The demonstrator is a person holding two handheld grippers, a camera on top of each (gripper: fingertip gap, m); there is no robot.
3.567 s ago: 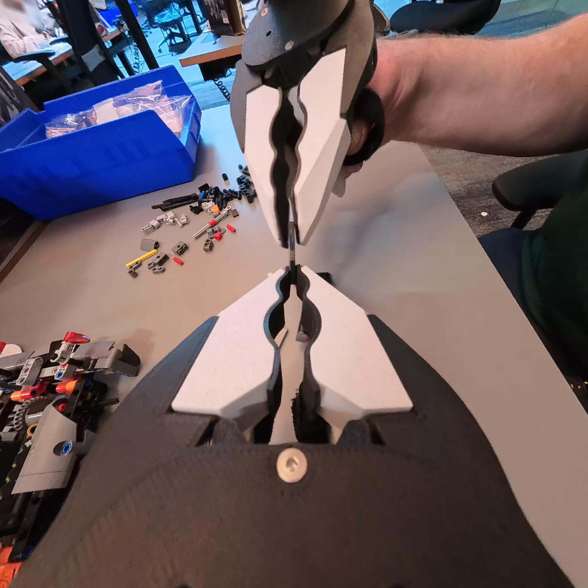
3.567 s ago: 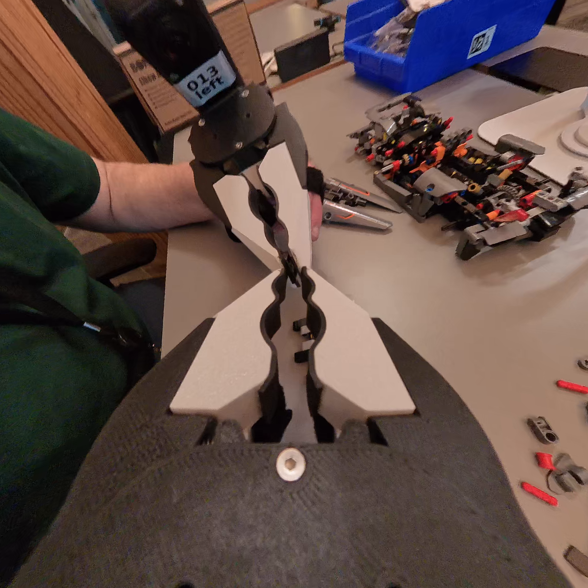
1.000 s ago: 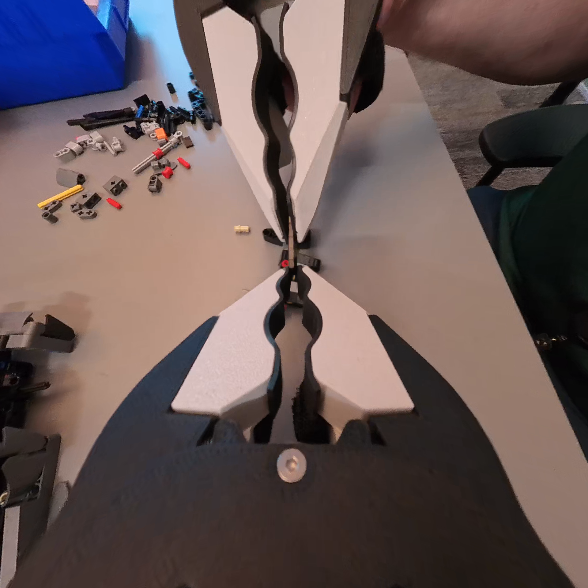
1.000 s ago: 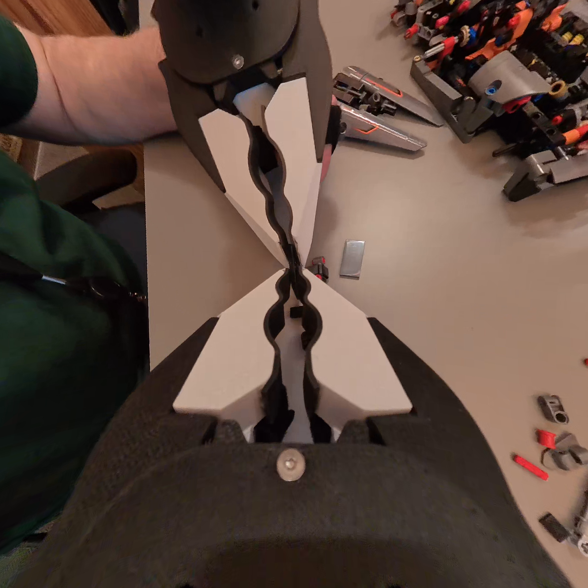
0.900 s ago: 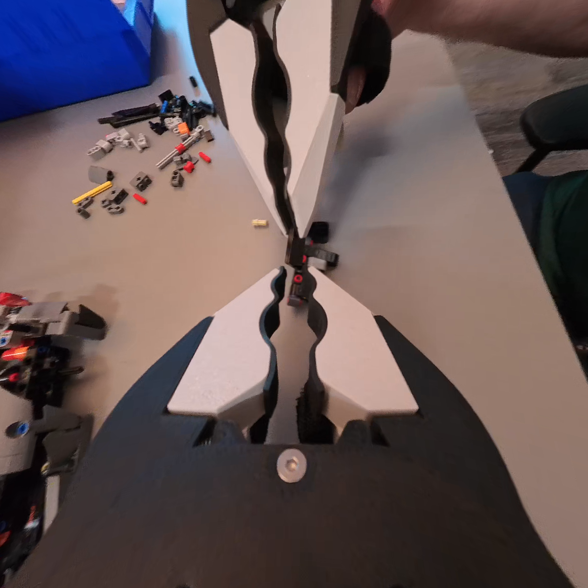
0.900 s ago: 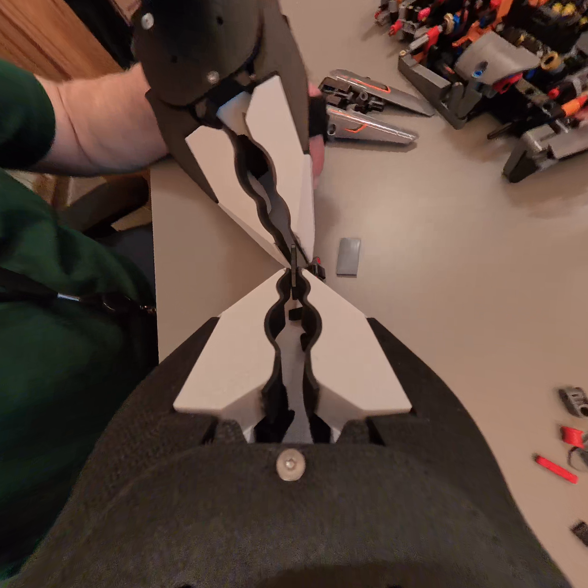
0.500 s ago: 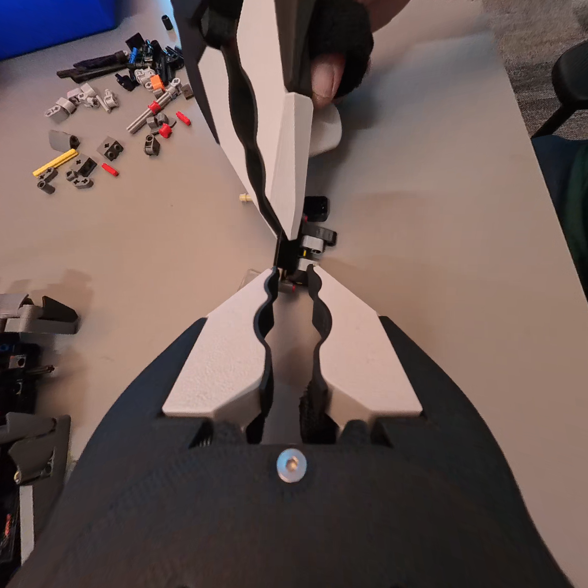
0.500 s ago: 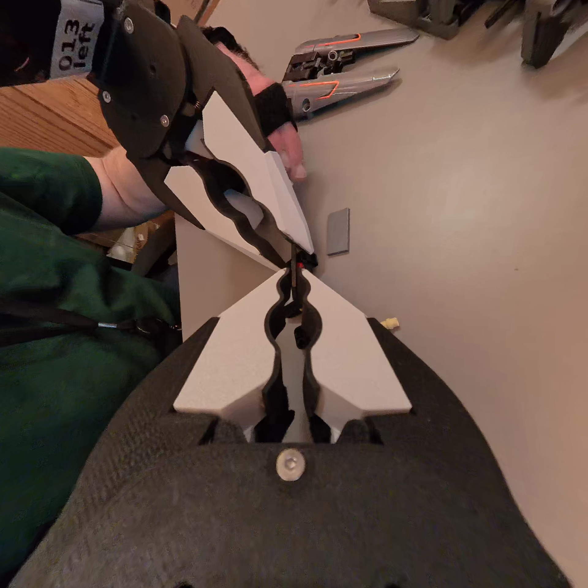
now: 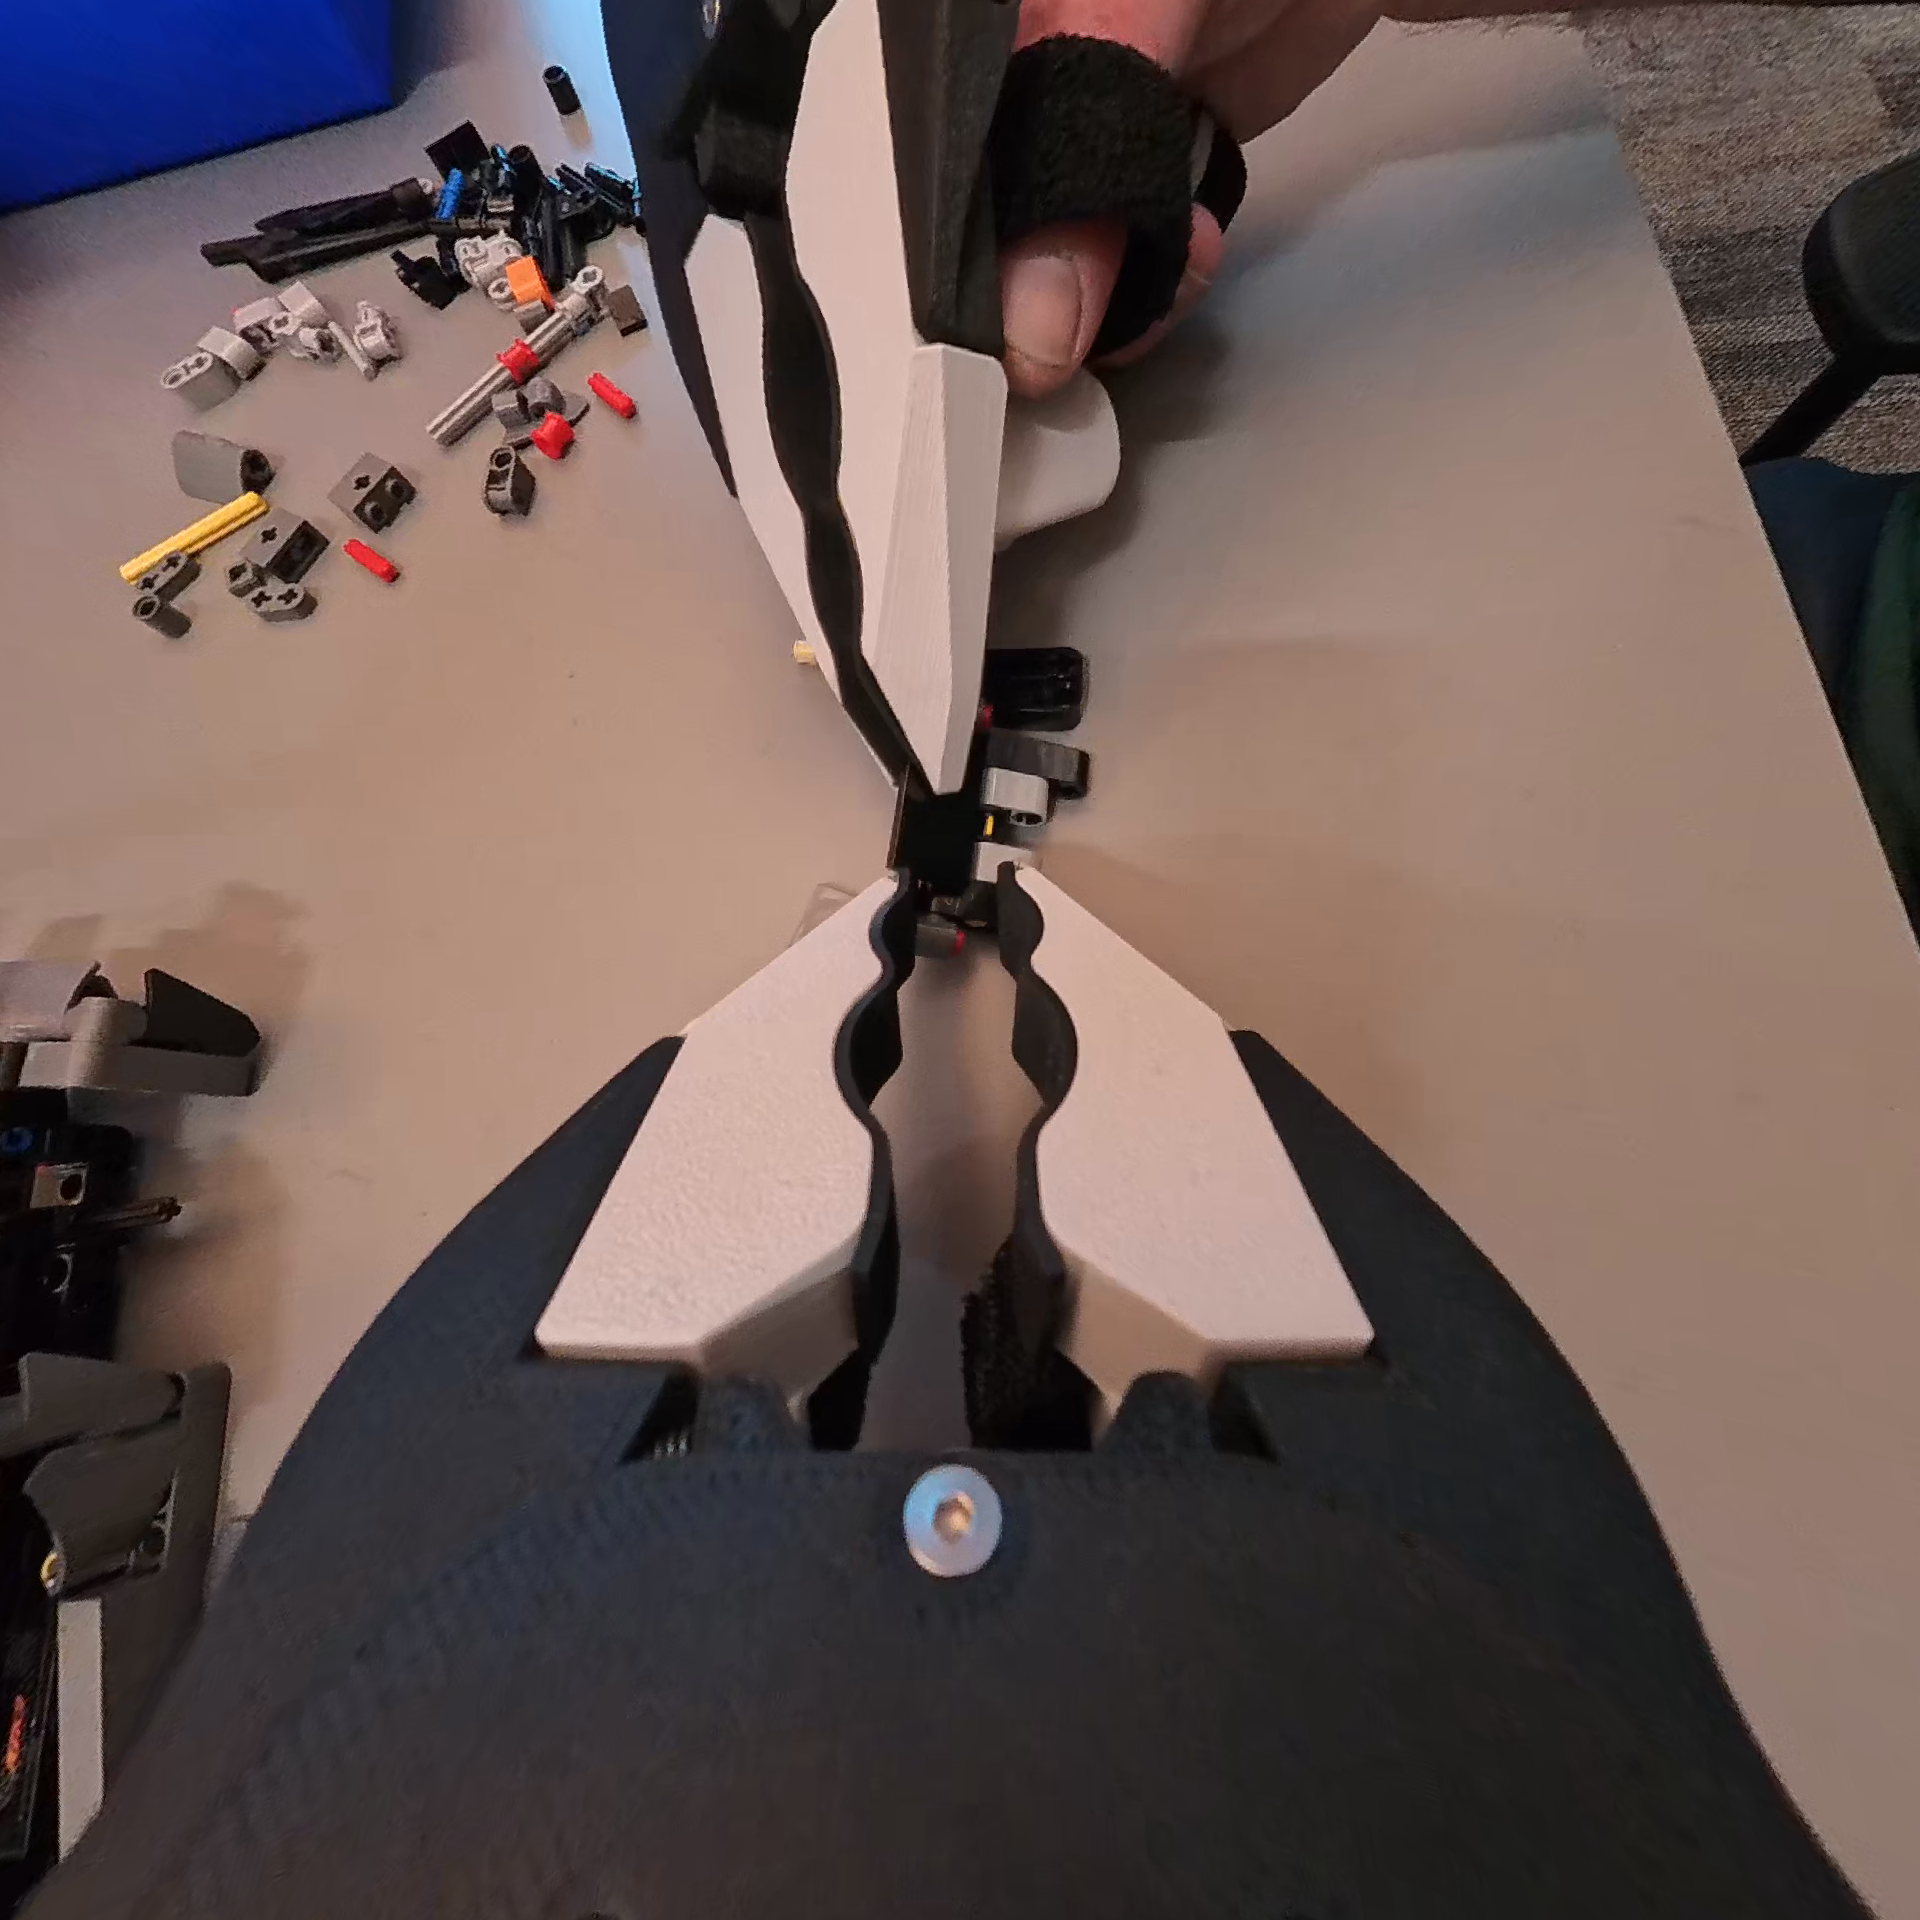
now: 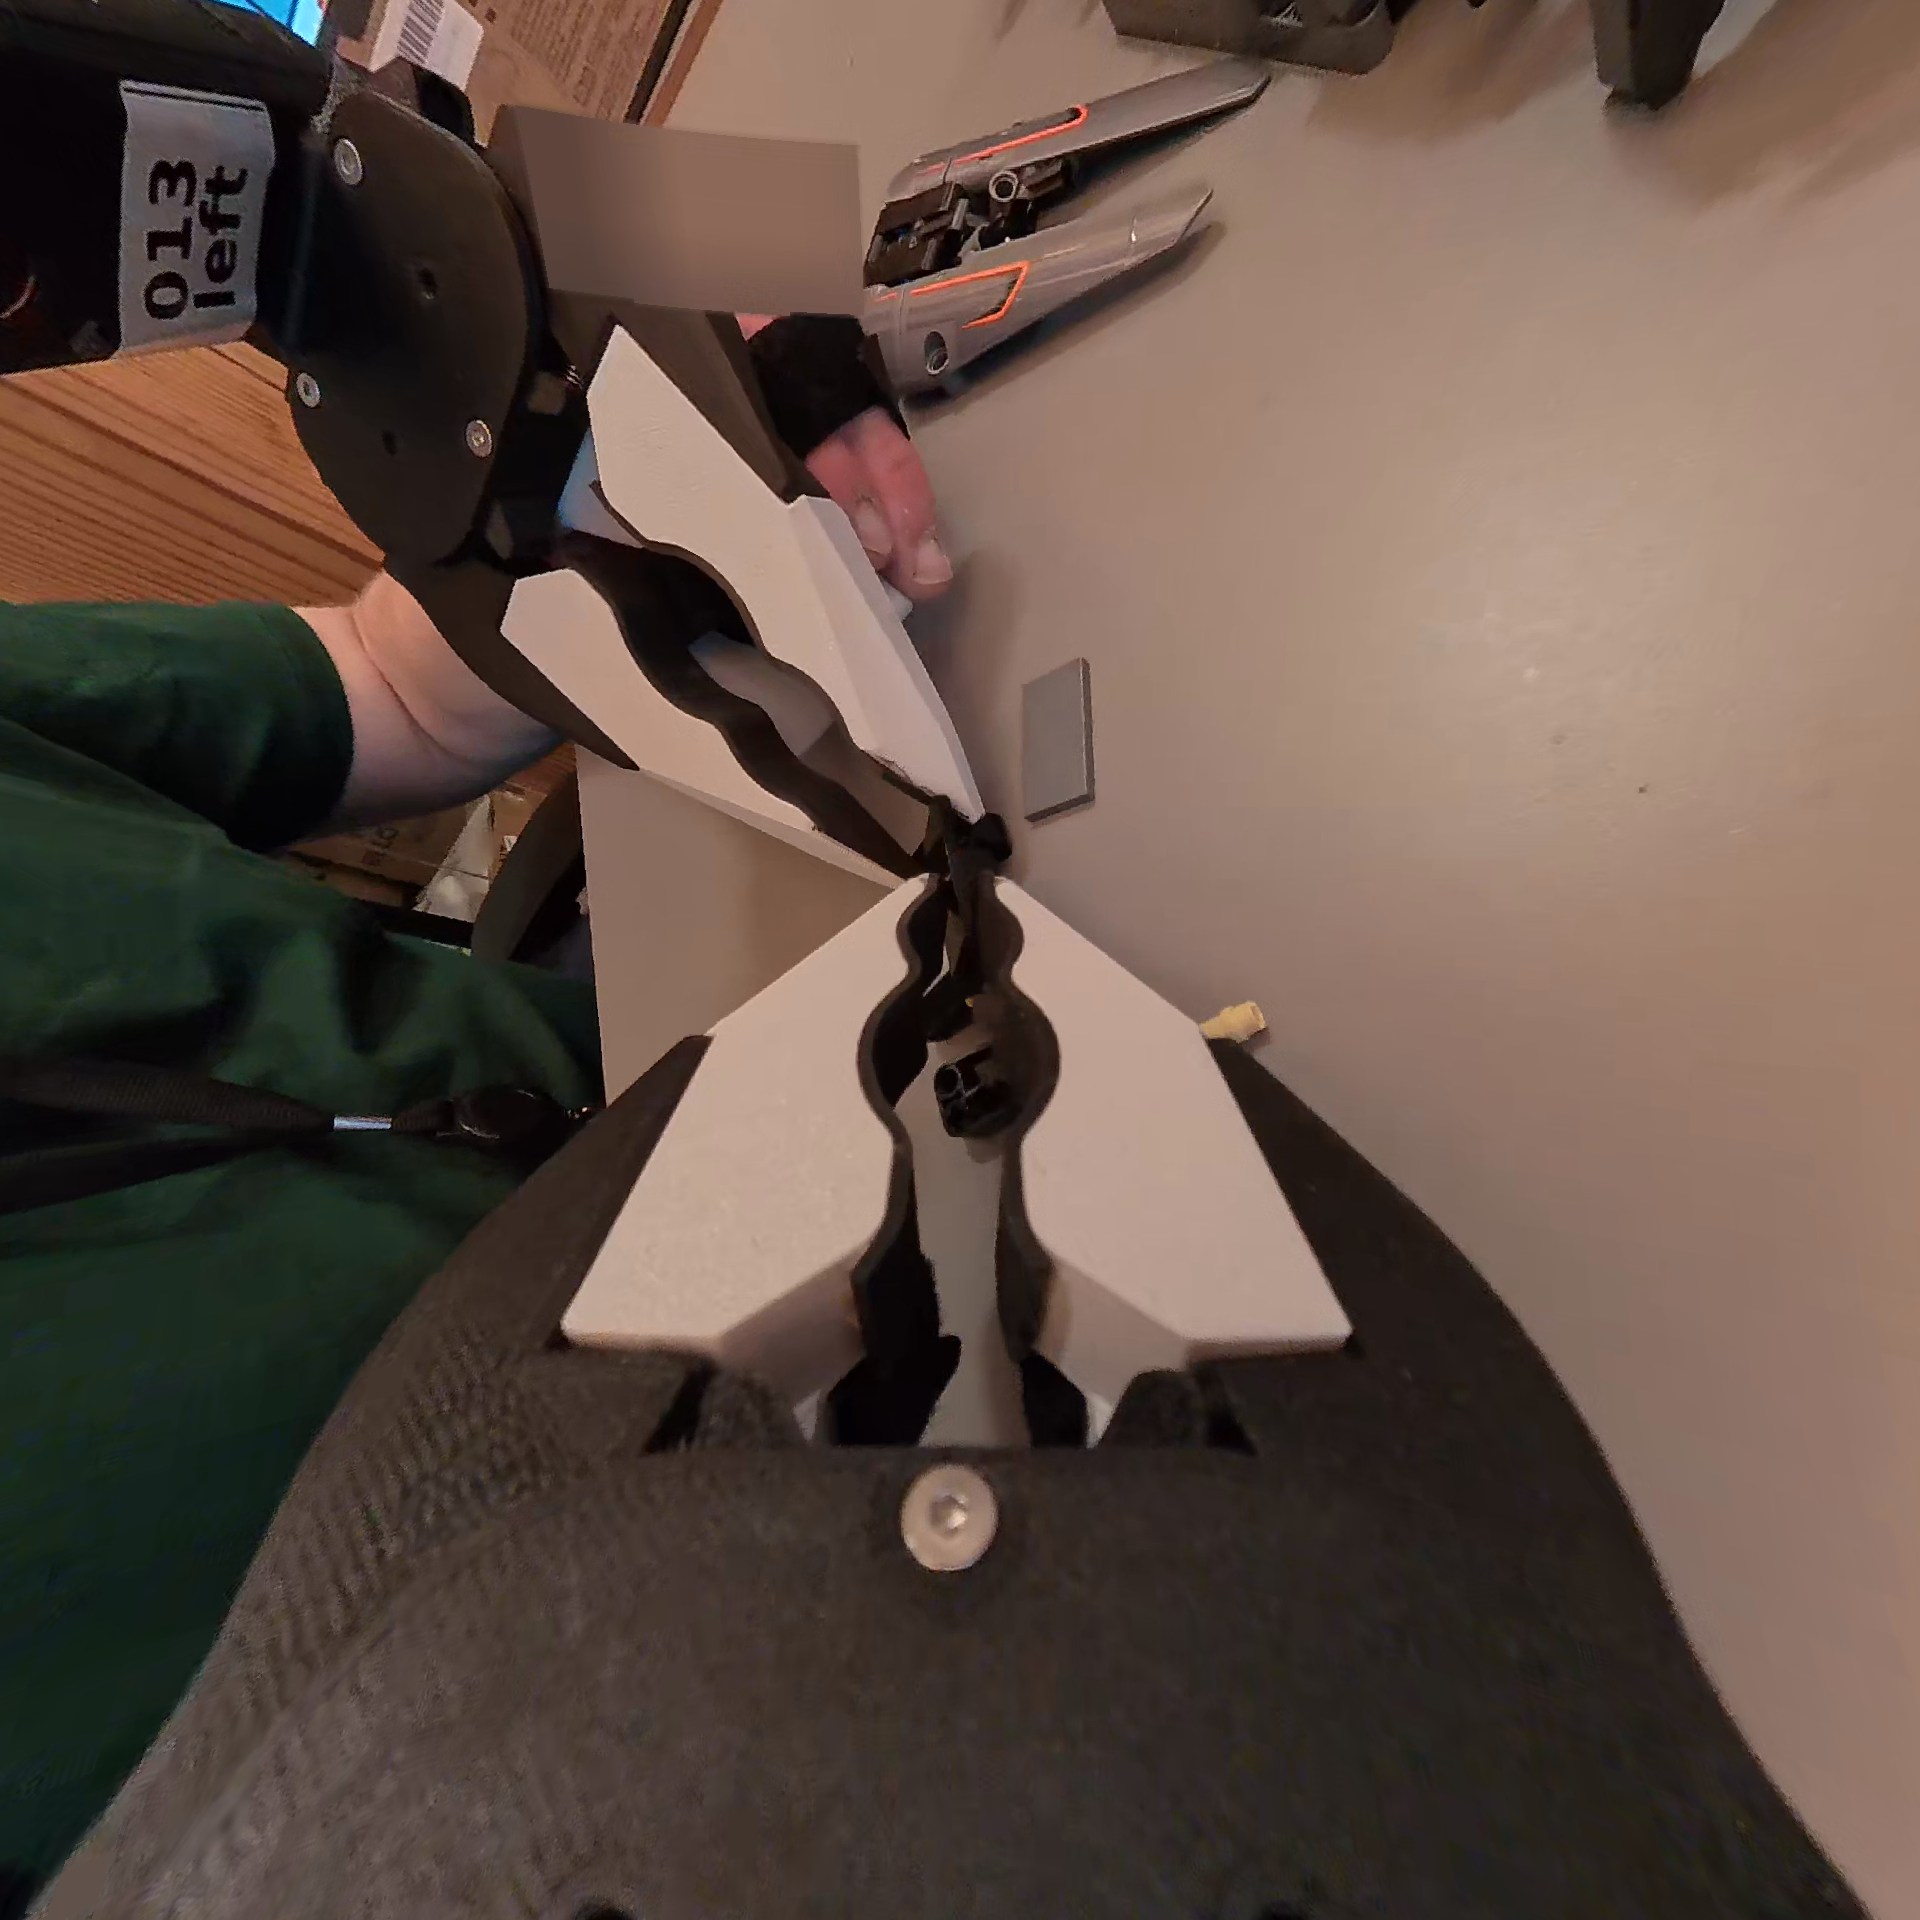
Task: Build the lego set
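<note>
A small black and grey lego assembly [image 9: 940,831] with a red pin is held above the grey table [image 9: 1351,935], between the two grippers, which meet tip to tip. My left gripper [image 9: 951,894] has its jaws a little apart, closed around the assembly's near end. My right gripper [image 9: 930,800] comes down from above and is shut on the assembly's black part. In the right wrist view, my right gripper [image 10: 961,888] pinches the assembly [image 10: 961,862], and the left gripper [image 10: 935,831] reaches in from the upper left. How the parts join is hidden by the fingers.
Several loose lego pieces [image 9: 364,416] lie at the back left near a blue bin [image 9: 156,83]. The partly built car model [image 9: 62,1195] is at the left edge. A grey tile [image 10: 1058,740], a tan pin [image 10: 1231,1016] and a grey winged panel [image 10: 1018,260] lie on the table. Only a small space, under 4 cm, lies between the two pairs of fingers.
Both grippers have moved lower and closer to the table with the assembly between them. My left jaws have widened slightly. The right gripper has tilted and rolled to one side.
</note>
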